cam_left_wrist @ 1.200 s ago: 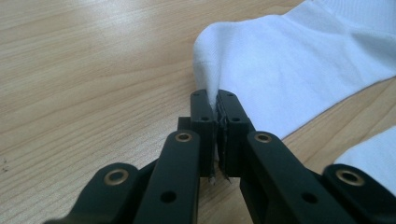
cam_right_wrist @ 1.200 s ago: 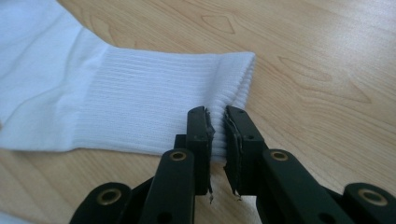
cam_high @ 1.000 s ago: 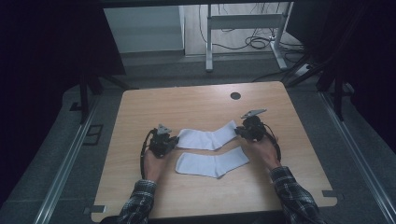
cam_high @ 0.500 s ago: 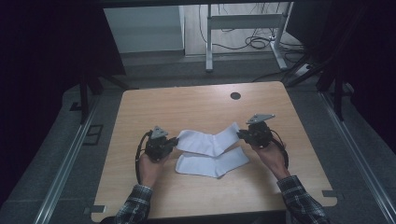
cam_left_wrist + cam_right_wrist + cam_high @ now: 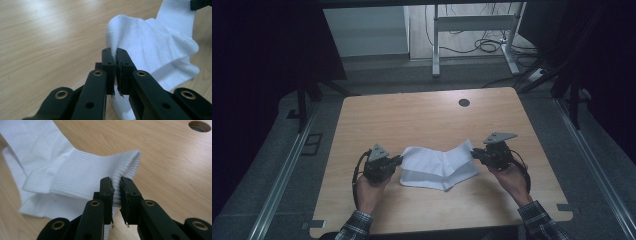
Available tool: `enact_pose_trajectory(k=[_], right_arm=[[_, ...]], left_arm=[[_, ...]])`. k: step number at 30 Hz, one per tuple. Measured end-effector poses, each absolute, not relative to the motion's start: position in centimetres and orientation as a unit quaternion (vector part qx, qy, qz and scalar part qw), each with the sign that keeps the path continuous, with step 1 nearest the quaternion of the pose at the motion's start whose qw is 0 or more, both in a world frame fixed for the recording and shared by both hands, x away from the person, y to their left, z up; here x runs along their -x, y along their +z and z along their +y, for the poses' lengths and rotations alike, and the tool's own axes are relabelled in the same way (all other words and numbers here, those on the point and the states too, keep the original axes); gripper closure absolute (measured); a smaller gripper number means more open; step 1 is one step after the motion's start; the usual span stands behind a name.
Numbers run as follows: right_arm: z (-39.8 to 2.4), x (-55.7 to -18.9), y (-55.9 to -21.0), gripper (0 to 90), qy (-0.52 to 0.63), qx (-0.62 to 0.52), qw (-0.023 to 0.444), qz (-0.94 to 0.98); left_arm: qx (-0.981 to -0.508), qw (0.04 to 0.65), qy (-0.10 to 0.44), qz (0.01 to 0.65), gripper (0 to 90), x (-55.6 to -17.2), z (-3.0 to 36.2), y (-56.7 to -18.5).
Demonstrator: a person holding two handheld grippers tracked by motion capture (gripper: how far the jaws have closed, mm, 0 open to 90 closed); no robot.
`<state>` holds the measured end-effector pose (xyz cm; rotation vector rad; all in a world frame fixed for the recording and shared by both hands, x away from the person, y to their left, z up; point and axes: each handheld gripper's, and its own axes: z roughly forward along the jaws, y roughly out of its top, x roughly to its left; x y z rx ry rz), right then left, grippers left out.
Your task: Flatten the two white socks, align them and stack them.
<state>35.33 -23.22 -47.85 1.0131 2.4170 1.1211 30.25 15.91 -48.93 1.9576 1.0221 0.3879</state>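
Two white socks (image 5: 439,167) on the table (image 5: 412,120); left gripper (image 5: 398,161) and right gripper (image 5: 473,154) each pinch the upper one.

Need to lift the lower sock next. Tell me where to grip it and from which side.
Likely by its two ends, like the upper sock now held by the left gripper and right gripper. The lower sock lies flat and long, so come in low from each side.
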Motion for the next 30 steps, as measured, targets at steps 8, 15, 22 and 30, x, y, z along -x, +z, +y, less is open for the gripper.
enact_pose_trajectory(k=[8,15,22,30], right_arm=[[-23.4,-33.5,-48.3,79.8,0.383,-0.349,0.13,0.846],[-22.8,-33.5,-49.7,79.1,0.347,-0.352,0.118,0.862],[-22.9,-34.0,-51.1,65.6,0.303,-0.365,0.118,0.872],[-23.5,-34.1,-50.3,56.0,0.331,-0.371,0.134,0.857]], left_arm=[[-0.802,0.413,0.148,0.406,85.9,-28.4,15.4,-49.8],[-0.82,0.376,0.164,0.398,85.4,-28.3,14.5,-50.7],[-0.841,0.312,0.179,0.404,67.3,-28.7,13.3,-52.1],[-0.82,0.339,0.182,0.423,41.6,-28.8,14.1,-51.7]])
